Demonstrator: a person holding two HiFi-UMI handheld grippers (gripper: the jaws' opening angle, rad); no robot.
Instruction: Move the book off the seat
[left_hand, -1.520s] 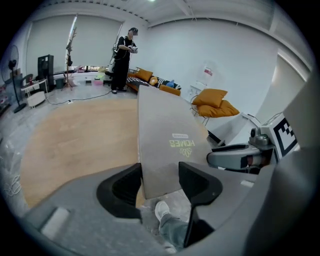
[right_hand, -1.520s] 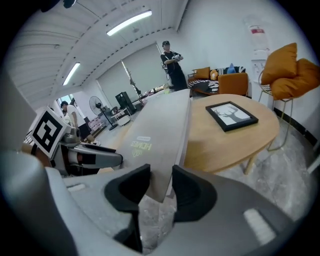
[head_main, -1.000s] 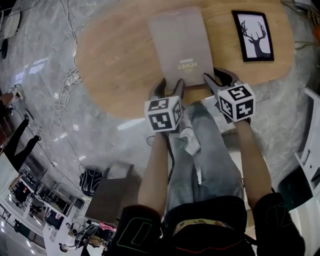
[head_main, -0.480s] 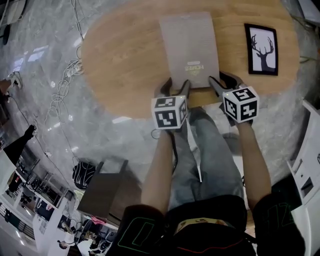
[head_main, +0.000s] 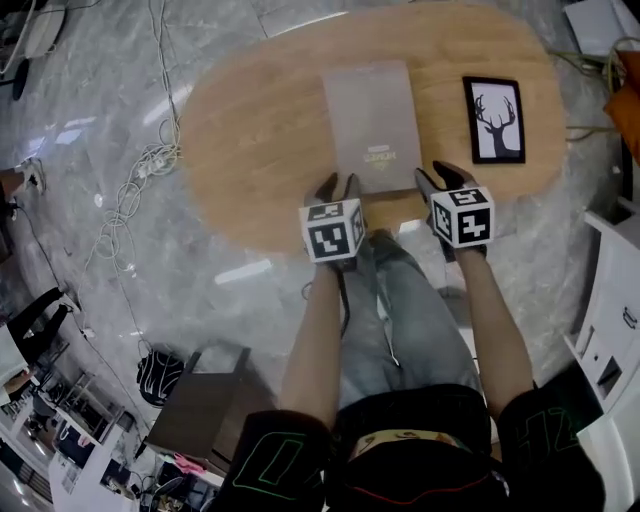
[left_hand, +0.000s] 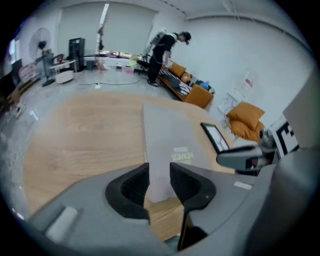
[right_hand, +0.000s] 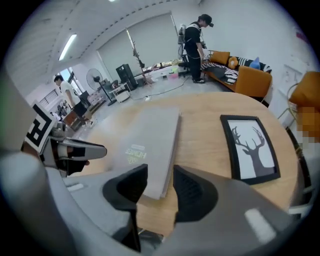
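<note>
A thin grey book (head_main: 375, 125) lies flat on the oval wooden seat (head_main: 250, 150), its near edge close to the seat's front rim. My left gripper (head_main: 340, 185) hovers at the book's near left corner; its jaws are closing, and the book (left_hand: 167, 145) shows in the gap ahead of them without the pads pressing on it. My right gripper (head_main: 445, 175) is at the near right corner, its jaws opening. The book's corner (right_hand: 150, 135) lies just ahead of the gap, untouched. The left gripper (left_hand: 159, 171) and right gripper (right_hand: 160, 174) both sit low over the wood.
A black-framed deer picture (head_main: 494, 120) lies on the wood right of the book, also in the right gripper view (right_hand: 248, 147). White cables (head_main: 135, 180) trail over the marble floor at left. The person's jeans-clad legs (head_main: 400, 300) sit below the grippers. White furniture (head_main: 610, 330) stands at right.
Both grippers have drawn back from the book's near corners toward the front rim. The left jaws have narrowed. The book stays flat on the wood.
</note>
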